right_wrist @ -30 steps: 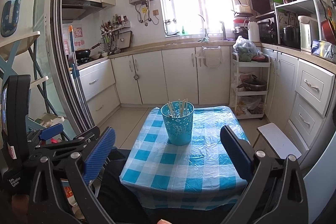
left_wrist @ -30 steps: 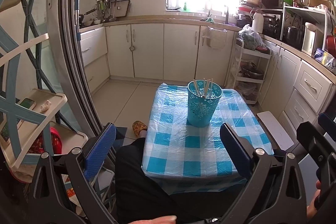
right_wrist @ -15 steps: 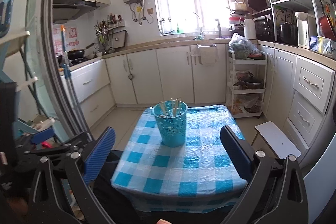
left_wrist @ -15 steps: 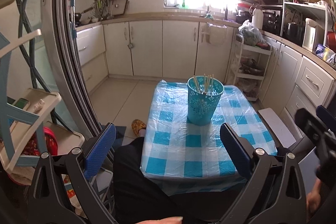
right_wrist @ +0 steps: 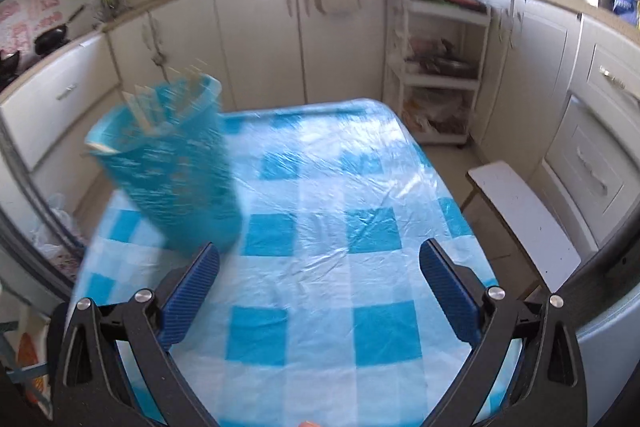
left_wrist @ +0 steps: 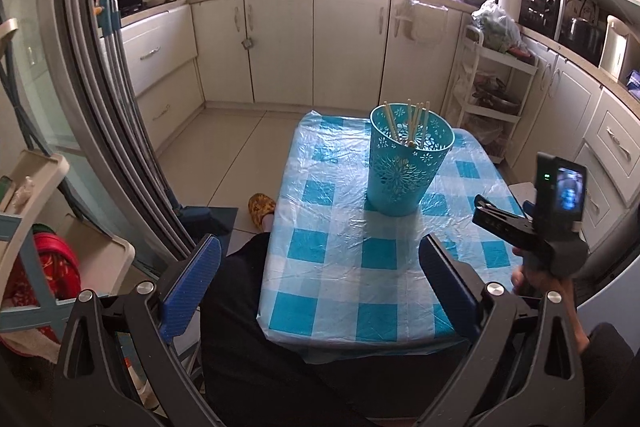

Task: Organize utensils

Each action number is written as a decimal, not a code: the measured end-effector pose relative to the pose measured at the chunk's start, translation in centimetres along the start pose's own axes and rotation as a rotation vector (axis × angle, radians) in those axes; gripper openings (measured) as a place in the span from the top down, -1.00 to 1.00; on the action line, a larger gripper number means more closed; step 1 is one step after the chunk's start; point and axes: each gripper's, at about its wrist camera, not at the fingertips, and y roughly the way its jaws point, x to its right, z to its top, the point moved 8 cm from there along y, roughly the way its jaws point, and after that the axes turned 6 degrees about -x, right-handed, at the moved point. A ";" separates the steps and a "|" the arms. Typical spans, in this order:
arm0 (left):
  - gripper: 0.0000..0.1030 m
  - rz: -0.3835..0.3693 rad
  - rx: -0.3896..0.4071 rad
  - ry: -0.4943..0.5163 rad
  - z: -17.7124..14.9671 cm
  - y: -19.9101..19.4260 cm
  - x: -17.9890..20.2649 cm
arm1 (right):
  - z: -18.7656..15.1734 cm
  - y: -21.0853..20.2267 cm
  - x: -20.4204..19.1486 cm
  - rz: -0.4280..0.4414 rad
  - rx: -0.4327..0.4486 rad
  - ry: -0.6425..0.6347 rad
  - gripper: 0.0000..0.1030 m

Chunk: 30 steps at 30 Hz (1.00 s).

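Observation:
A teal perforated holder [left_wrist: 404, 163] stands upright on the blue-and-white checked table [left_wrist: 344, 259], with several pale chopsticks [left_wrist: 412, 125] standing in it. My left gripper [left_wrist: 320, 283] is open and empty, held back over the table's near edge, well short of the holder. My right gripper [right_wrist: 318, 289] is open and empty above the table, with the blurred holder [right_wrist: 168, 163] just beyond its left fingertip [right_wrist: 192, 291]. In the left wrist view, the right gripper's body [left_wrist: 536, 223] shows at the right, held by a hand [left_wrist: 532, 275].
White cabinets [left_wrist: 280, 43] line the back and right walls. A white trolley [left_wrist: 488, 95] stands right of the table, a white stool [right_wrist: 524, 215] beside it. The person's dark-clothed legs [left_wrist: 248, 347] sit under the near edge. A rack [left_wrist: 48, 247] and sliding door frame [left_wrist: 100, 99] are at left.
Both views have tilted down and moved closer to the table. My right gripper has swung forward and rightward over the tablecloth, so the holder now sits at its left, blurred by motion.

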 end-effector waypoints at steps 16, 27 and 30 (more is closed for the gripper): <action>-0.85 0.021 -0.089 0.003 1.3 5.8 1.2 | 0.3 10.3 0.4 -0.072 -0.157 -0.075 -0.86; -0.85 0.020 -0.124 -0.013 1.6 8.2 1.3 | 0.4 11.5 0.8 -0.046 -0.194 -0.041 -0.86; -0.85 0.020 -0.130 -0.018 1.7 8.6 1.1 | 0.5 11.5 0.8 -0.046 -0.195 -0.041 -0.86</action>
